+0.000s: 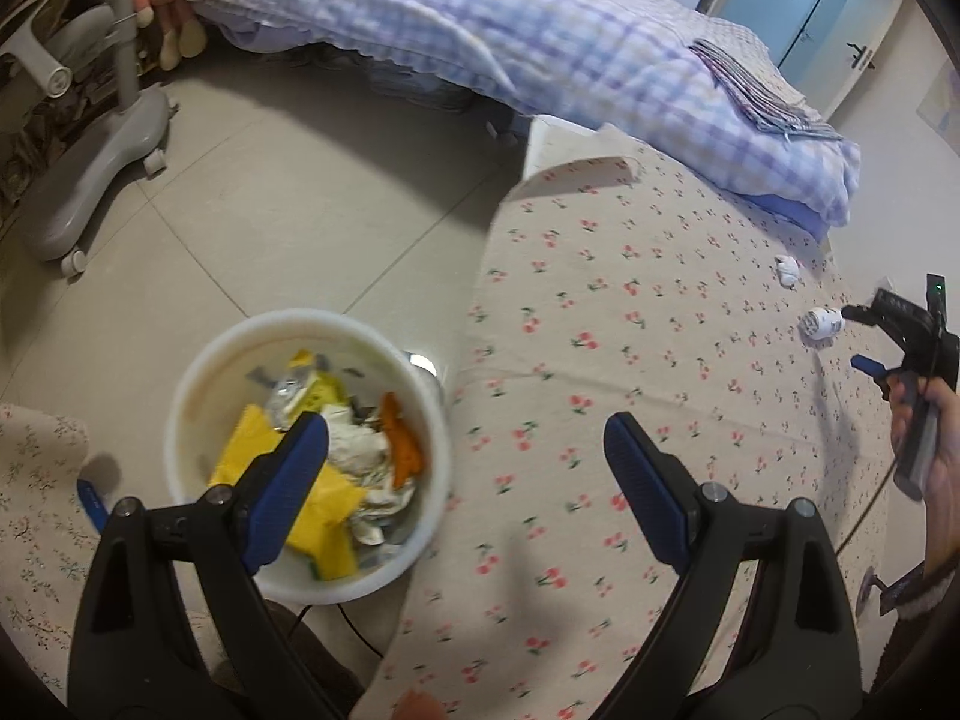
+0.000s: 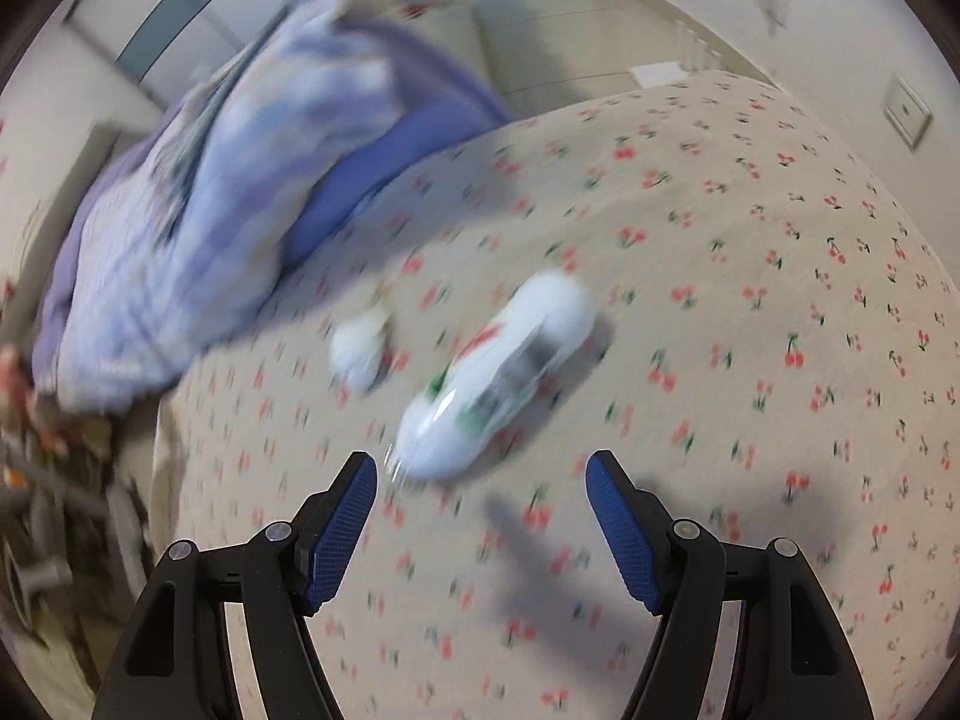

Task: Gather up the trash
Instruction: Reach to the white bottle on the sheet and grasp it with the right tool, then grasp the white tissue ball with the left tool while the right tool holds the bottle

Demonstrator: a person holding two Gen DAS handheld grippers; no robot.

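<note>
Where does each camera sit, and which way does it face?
Left wrist: on the left hand-held gripper, open, looking down at the bin and bed; the right hand shows.
Right wrist: on the right hand-held gripper, open, facing the bottle on the bed.
Shared: bottle, tissue, quilt.

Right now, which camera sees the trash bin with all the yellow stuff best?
The left wrist view. The white bin sits on the floor beside the bed, seen from above, with yellow wrappers and crumpled paper inside. The right wrist view does not show it, only the bed.
</note>
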